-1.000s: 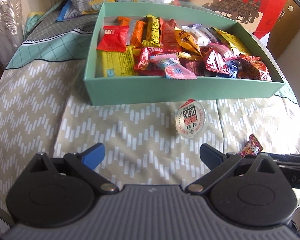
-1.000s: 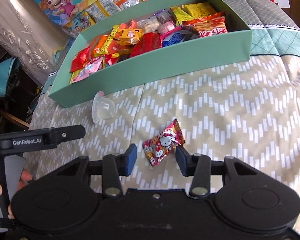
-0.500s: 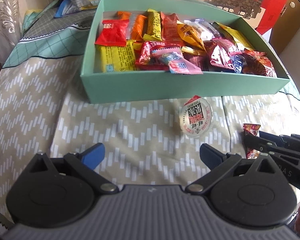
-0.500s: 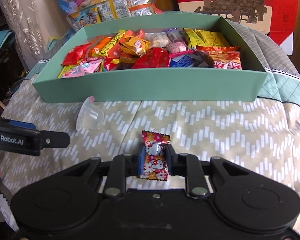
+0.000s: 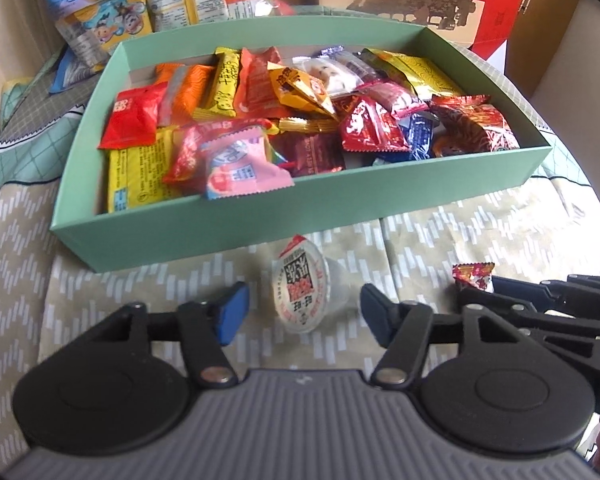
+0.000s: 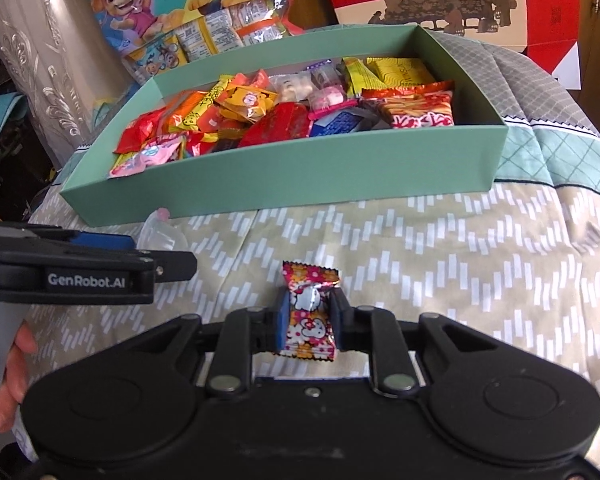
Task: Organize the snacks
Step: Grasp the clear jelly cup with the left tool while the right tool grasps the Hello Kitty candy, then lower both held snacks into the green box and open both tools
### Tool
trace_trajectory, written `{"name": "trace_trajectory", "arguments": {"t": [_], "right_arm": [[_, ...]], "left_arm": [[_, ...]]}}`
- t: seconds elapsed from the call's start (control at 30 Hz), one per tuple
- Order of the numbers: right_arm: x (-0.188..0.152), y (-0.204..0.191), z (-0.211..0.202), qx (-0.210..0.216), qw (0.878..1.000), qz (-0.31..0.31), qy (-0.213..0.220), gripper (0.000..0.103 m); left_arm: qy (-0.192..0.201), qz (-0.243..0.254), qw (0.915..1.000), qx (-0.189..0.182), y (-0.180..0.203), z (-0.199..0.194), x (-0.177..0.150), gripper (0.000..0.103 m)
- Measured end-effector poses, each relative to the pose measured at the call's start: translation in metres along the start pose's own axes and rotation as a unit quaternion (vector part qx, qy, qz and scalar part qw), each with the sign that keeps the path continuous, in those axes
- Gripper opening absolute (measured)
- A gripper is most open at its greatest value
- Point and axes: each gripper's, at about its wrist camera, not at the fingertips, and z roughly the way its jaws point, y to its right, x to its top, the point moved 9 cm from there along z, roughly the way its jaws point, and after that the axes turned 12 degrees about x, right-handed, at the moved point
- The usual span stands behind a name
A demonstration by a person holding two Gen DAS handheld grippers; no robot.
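Observation:
A clear jelly cup (image 5: 300, 280) with a printed lid lies tilted on the zigzag-patterned cloth, just in front of the green box (image 5: 260, 220) full of wrapped snacks. My left gripper (image 5: 303, 312) straddles the cup. Its jaws are closing, and a gap shows between each blue pad and the cup. My right gripper (image 6: 310, 316) is shut on a small pink cartoon-cat candy (image 6: 310, 280), which stands upright between the pads just above the cloth. In the right wrist view the cup (image 6: 160, 236) is partly hidden behind the left gripper's fingers (image 6: 172, 266).
Cartoon snack bags (image 6: 204, 36) and a red gift box (image 6: 440, 4) stand behind the green box (image 6: 300, 176). A silver patterned curtain (image 6: 32, 60) hangs at the left and a wooden cabinet (image 5: 540, 20) stands at the right. A person's fingers (image 6: 16, 360) hold the left gripper.
My left gripper moved forward over the jelly cup and its jaws narrowed around it. My right gripper shut on the candy, which turned from slanted to upright.

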Motion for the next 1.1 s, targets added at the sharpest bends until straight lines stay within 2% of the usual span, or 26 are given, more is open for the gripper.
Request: {"name": "trace_trajectory", "arguments": {"t": [0.07,0.17,0.3,0.37,0.43,0.77,0.97,1.1], "right_arm": [[0.000,0.000,-0.001,0.001,1.000,0.003,0.003,0.020],[0.001,-0.001,0.000,0.001,1.000,0.004,0.005,0.020],[0.003,0.000,-0.002,0.009,1.000,0.015,0.001,0.021],[0.005,0.001,-0.005,0.011,1.000,0.024,0.005,0.020],[0.007,0.002,-0.010,0.013,0.999,0.030,0.011,0.021],[0.018,-0.004,-0.030,0.018,0.999,0.037,0.032,0.021],[0.027,-0.013,-0.041,0.031,0.998,0.036,0.045,0.021],[0.045,-0.017,-0.048,0.043,0.997,0.035,0.057,0.021]], "left_arm": [[0.011,0.014,0.9998,0.006,0.002,0.000,0.000,0.039],[0.011,0.015,0.9998,0.001,0.002,-0.001,0.001,0.038],[0.002,0.011,0.9996,-0.024,0.001,-0.008,-0.002,0.038],[0.005,0.014,0.9995,-0.027,0.000,-0.014,-0.004,0.029],[0.004,0.010,0.9994,-0.033,-0.002,-0.020,-0.004,0.027],[0.001,-0.003,0.9988,-0.049,-0.008,-0.031,-0.010,0.026],[0.025,-0.002,0.9977,-0.063,-0.007,-0.054,0.000,0.026],[0.055,-0.001,0.9964,-0.064,-0.008,-0.071,0.022,0.026]]}}
